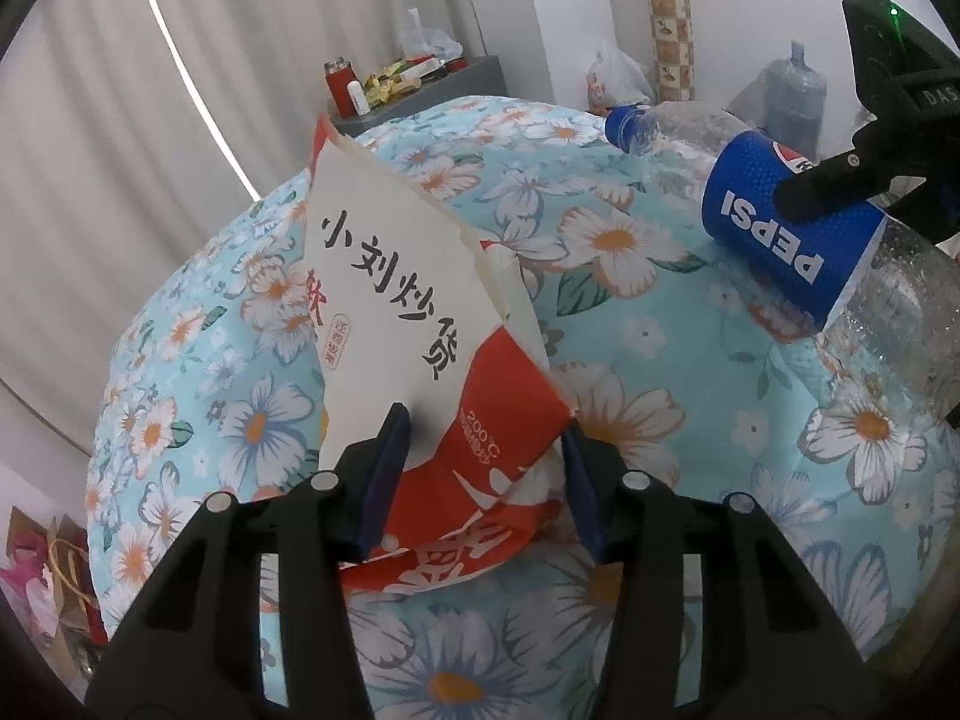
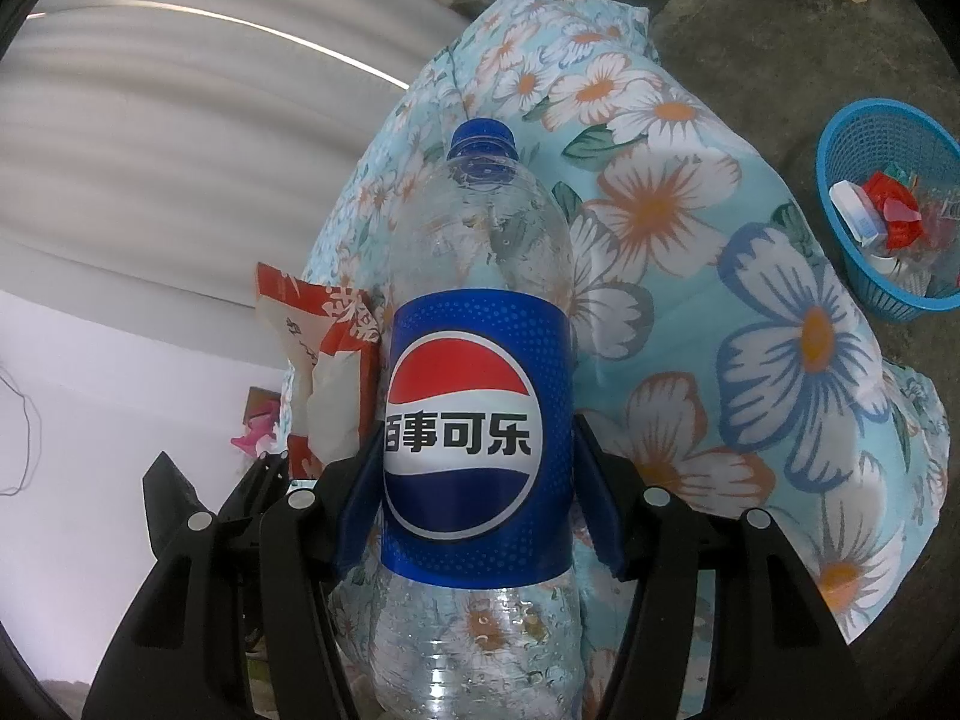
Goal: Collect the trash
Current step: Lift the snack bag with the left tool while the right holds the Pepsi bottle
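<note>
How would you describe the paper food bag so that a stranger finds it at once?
Find the floral bedspread. On it, left of the clear Pepsi bottle, stands the paper food bag between the left gripper fingers. Only it is torn, white and red with black Chinese lettering.

Spread across the scene, a pale blue floral quilt (image 1: 690, 396). Behind it at far left, white pleated curtains (image 1: 120, 90). On a grey side table (image 1: 474, 75) beyond, a red flask (image 1: 340, 84) among snack wrappers (image 1: 390, 84). At far right, a large water jug (image 1: 795, 96) beside a patterned roll (image 1: 667, 18) leaning against the wall.
</note>
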Demonstrator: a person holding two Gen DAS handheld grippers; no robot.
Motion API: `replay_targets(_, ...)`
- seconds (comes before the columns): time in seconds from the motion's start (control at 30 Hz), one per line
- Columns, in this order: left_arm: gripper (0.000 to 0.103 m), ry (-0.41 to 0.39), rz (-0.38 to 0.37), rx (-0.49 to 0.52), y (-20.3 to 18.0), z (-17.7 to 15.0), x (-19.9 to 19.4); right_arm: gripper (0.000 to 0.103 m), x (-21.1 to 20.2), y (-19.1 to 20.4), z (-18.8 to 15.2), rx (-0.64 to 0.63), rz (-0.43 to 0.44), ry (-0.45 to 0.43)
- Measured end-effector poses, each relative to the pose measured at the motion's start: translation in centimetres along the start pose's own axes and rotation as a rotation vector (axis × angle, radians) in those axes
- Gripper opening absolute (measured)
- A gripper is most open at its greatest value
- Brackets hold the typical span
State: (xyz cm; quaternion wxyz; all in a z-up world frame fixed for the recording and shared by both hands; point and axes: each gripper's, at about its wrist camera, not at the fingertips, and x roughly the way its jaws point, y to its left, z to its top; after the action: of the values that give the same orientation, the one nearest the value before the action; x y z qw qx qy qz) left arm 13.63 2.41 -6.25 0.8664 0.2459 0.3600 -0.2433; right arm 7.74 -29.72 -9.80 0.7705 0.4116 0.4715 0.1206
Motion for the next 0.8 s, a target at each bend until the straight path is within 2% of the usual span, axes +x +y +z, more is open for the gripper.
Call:
replay_targets(0.33,0.032,-0.033,0.008,-0.022,0.4,0.4,-0.7,0.057,-0.1,-0.1,0.1,0.0,0.002,0.002)
replay_targets(0.8,0.026,-0.06,0.02,-0.078,1.1,1.1,-1.9,0.057,-0.7,-0.3,0.0,0.004,0.018,-0.007)
